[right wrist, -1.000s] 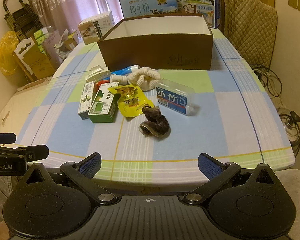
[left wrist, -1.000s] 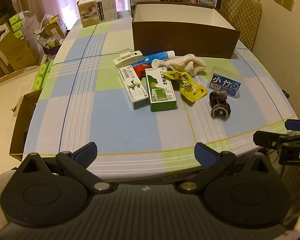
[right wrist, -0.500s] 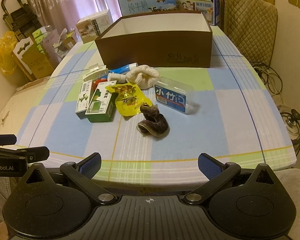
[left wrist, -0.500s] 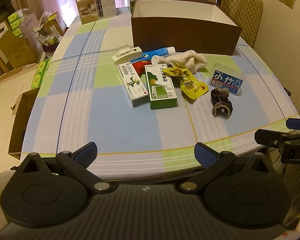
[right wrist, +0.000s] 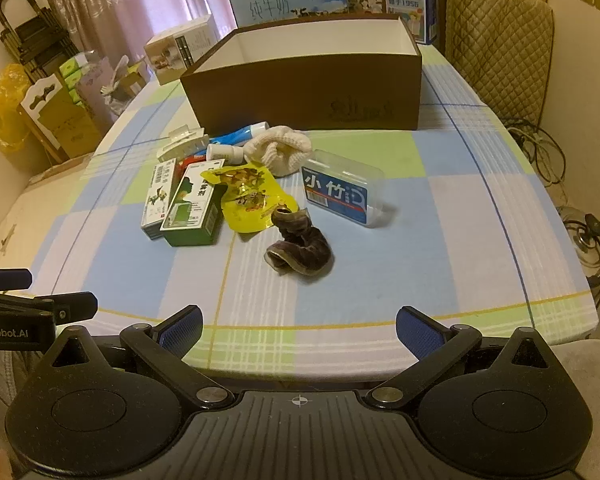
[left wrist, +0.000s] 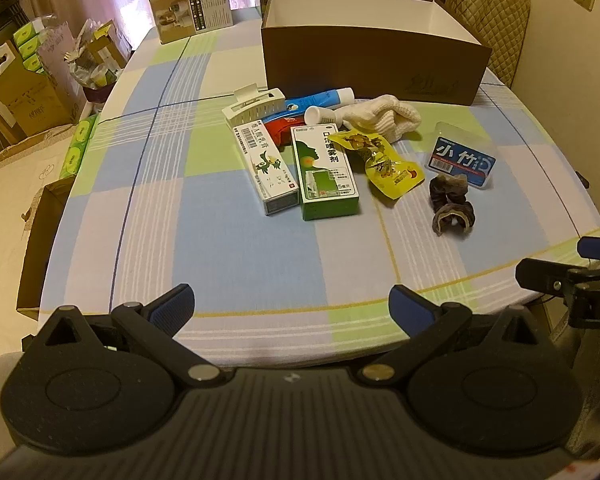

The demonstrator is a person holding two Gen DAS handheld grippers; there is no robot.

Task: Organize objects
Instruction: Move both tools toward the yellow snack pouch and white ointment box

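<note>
The brown cardboard box (left wrist: pixel 372 68) sits open at the far end of the checked tablecloth (left wrist: pixel 228 248), with the clutter just in front of it: green spray carton (left wrist: pixel 324 172), yellow snack pouch (left wrist: pixel 384 160), dark scrunchie (right wrist: pixel 300 248) (nearest the right gripper (right wrist: pixel 298 326)). The left gripper (left wrist: pixel 292 306) and the right one both hover at the near table edge, fingers spread, holding nothing.

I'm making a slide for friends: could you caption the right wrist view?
Open right tongs wait at the table's edge, facing a scatter of small items before an open brown box.
</note>
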